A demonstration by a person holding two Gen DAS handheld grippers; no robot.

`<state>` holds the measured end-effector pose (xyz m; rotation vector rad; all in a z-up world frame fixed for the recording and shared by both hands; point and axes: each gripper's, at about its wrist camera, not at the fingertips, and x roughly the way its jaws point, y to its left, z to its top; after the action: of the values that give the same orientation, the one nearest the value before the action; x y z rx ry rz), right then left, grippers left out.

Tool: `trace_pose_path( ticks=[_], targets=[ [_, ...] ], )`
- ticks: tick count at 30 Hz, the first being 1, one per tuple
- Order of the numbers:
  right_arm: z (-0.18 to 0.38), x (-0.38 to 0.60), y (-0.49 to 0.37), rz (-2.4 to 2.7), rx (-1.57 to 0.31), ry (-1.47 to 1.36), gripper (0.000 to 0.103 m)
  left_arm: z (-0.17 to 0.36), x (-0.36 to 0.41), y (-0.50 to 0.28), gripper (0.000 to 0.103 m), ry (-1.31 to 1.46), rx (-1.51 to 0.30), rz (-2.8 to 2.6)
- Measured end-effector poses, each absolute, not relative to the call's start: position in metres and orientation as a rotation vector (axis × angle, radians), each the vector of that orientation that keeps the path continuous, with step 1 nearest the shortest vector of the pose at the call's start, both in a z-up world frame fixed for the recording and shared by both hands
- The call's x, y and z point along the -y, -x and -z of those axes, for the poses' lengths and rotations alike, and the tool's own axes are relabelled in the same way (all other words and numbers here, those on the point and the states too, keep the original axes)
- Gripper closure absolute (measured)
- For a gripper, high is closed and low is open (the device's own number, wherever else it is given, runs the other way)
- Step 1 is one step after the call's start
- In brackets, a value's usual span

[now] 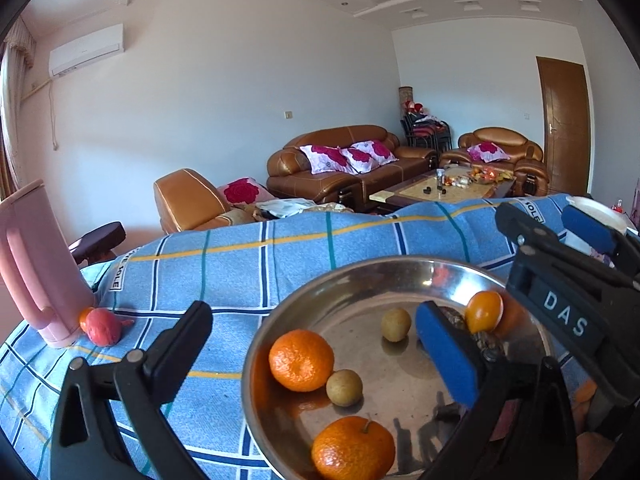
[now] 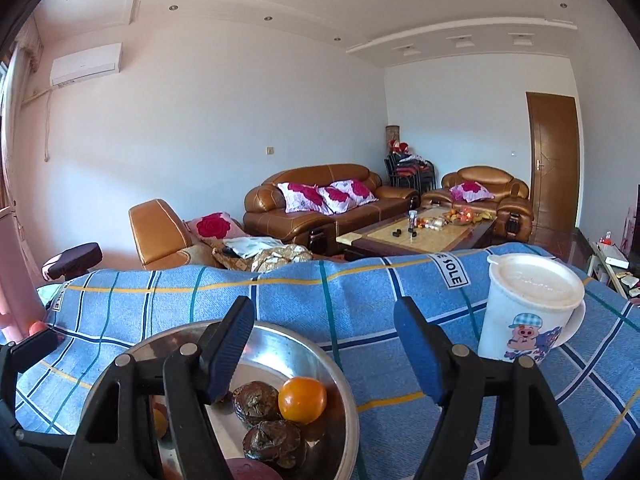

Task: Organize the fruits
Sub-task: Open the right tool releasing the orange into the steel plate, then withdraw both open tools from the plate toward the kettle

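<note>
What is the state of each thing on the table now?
Left claw: open, empty.
Right claw: open, empty.
Metal bowl: upright, holding fruit.
White cup: upright, lid on.
Pink jug: upright.
Red fruit: on the cloth, outside the bowl.

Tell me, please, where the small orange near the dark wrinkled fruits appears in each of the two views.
Left wrist view: the small orange sits at the right of the steel bowl, by its far rim.
Right wrist view: the same small orange lies low, left of centre, beside the dark wrinkled fruits.
Shared landmark: the blue checked cloth.
</note>
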<state>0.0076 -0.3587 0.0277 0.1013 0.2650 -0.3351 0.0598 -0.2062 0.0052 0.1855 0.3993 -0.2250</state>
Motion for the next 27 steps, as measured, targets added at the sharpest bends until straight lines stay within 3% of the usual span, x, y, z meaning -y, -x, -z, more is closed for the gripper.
trace_pose_path(
  ticks=[27],
  targets=[
    [-0.025,0.316,0.048,0.434,-0.284,-0.069,0.029,-0.002,0.148,-0.013,0.000,-0.125,-0.449,0.249]
  ],
)
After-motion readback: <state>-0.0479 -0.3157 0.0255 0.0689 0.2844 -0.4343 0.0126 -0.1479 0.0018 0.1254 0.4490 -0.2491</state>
